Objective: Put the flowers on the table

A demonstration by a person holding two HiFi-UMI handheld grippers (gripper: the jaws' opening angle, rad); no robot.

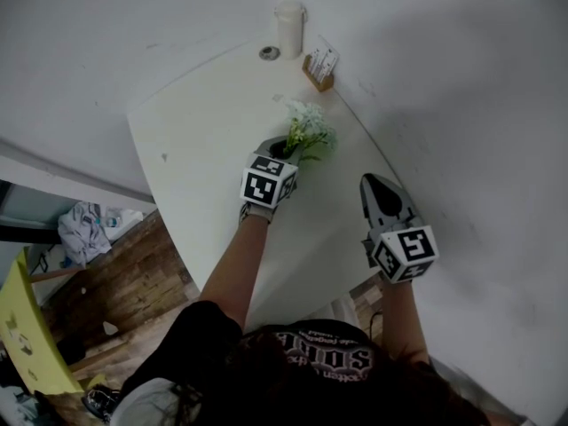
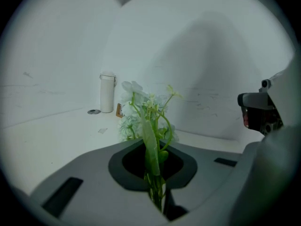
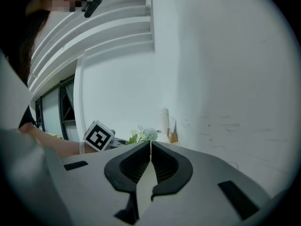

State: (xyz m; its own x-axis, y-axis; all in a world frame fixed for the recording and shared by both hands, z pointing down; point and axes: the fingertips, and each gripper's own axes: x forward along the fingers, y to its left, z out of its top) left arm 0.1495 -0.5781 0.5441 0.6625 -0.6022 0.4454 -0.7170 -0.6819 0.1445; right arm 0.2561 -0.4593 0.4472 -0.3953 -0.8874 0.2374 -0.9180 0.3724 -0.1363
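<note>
White tabletop (image 1: 204, 140), smooth and matt, with a few small marks. The flowers (image 1: 308, 131) have waxy, plastic-looking green stems and soft white blooms. The left tool (image 1: 284, 149) and right tool (image 3: 150, 144) are matt grey plastic, and the right one's black pads (image 3: 135, 162) are finely ribbed. White wall (image 1: 479, 105), matt and scuffed. Floor (image 1: 133, 282) of worn brown wood planks. Small holder (image 1: 317, 74) of bare wood.
</note>
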